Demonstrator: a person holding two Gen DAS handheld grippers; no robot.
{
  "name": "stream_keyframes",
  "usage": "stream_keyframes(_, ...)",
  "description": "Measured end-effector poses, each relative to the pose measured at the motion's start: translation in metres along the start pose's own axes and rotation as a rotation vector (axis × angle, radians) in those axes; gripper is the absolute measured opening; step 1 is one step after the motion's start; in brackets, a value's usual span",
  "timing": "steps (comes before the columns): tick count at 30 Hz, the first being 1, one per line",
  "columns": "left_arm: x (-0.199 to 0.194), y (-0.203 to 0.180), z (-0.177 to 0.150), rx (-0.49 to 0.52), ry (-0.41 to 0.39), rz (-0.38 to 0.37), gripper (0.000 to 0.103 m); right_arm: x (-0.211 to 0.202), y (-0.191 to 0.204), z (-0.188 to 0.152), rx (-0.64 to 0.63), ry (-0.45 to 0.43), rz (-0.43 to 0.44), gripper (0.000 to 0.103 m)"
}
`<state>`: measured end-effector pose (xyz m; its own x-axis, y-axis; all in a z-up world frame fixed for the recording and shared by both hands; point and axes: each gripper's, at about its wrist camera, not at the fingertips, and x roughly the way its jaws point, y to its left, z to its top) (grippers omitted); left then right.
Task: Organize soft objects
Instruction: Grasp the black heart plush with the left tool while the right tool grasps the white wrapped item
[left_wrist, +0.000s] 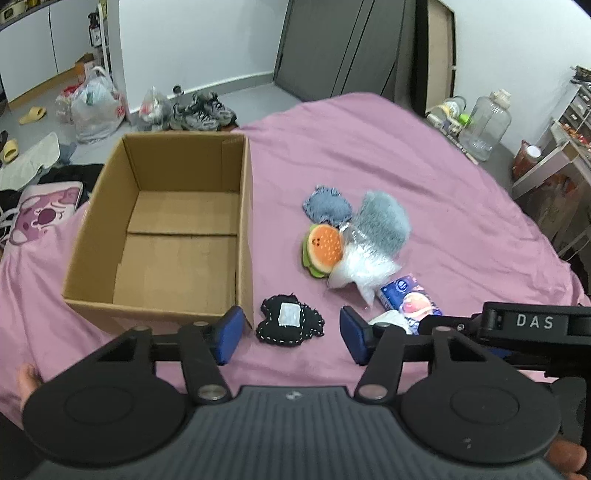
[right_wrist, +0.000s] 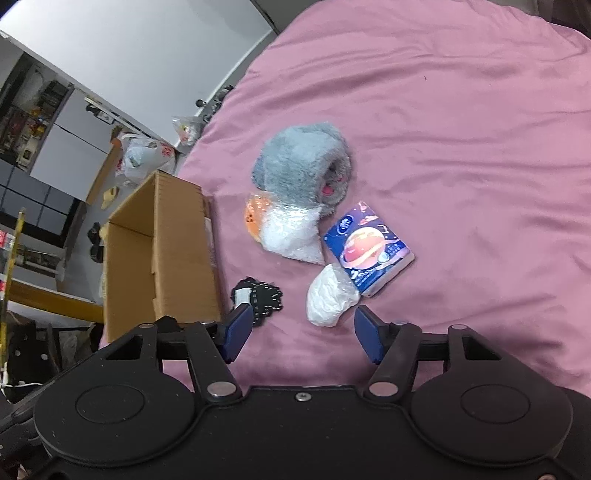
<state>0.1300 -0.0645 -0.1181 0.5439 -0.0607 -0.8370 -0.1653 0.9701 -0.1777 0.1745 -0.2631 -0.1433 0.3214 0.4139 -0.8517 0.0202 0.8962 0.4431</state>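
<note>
An empty open cardboard box (left_wrist: 166, 229) sits on the pink bed sheet (left_wrist: 406, 155); it also shows in the right wrist view (right_wrist: 162, 251). Right of it lie a black stitched patch (left_wrist: 290, 325) (right_wrist: 260, 295), a burger plush (left_wrist: 323, 249), a blue denim patch (left_wrist: 327, 206), a bubble-wrap piece (left_wrist: 364, 266) (right_wrist: 291, 236), a grey fluffy slipper (right_wrist: 301, 162) (left_wrist: 384, 218), a blue tissue pack (right_wrist: 369, 249) (left_wrist: 410, 302) and a white plastic wad (right_wrist: 330, 295). My left gripper (left_wrist: 291, 336) is open, just before the black patch. My right gripper (right_wrist: 303, 334) is open, just before the white wad.
The bed's far edge drops to a floor with shoes (left_wrist: 203, 110), plastic bags (left_wrist: 96, 107) and slippers. A large clear water jug (left_wrist: 487, 122) and shelves stand at the right. A pink cartoon cushion (left_wrist: 44, 214) lies left of the box.
</note>
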Motion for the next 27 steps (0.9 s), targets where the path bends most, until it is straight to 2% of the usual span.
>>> stream_keyframes(17, 0.062, -0.02, -0.006, 0.022, 0.055, 0.096, 0.056, 0.048, -0.023, 0.018, 0.135, 0.098, 0.014, 0.061)
stream_keyframes(27, 0.096, -0.032, -0.014, 0.039, 0.099, 0.166, 0.056, 0.062, -0.03, 0.022, 0.147, 0.136, 0.014, 0.061)
